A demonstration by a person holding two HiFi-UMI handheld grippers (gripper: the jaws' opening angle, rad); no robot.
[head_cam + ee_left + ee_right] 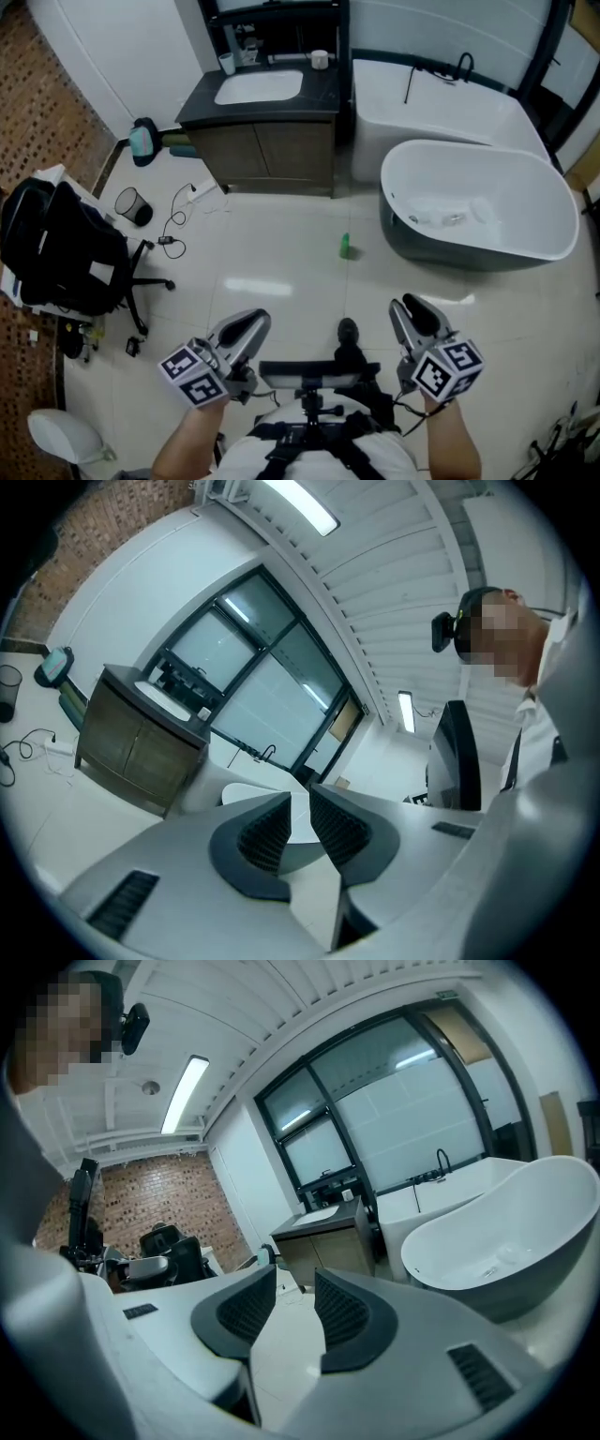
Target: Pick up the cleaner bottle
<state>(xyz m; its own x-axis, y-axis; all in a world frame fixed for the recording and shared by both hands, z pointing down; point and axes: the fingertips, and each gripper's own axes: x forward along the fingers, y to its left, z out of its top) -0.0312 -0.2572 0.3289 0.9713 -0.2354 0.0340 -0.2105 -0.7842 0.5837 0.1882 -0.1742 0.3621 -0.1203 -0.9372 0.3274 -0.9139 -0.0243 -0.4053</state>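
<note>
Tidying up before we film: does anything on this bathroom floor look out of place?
A small green bottle stands alone on the open floor near the bathtub; loose cables sprawl beside the vanity.

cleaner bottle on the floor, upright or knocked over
Upright, it seems: the green cleaner bottle stands tall and narrow on the floor in the head view, left of the bathtub. It is too small to be sure.

Floor [272, 253]: glossy pale tile. Green cleaner bottle [344, 246] upright mid-floor, apart from everything. Freestanding bathtub [441, 251] to its right, vanity cabinet [267, 155] behind. Left side: office chair [141, 281], wire wastebasket [132, 205], power strip [202, 190] with loose cables [173, 230]
</note>
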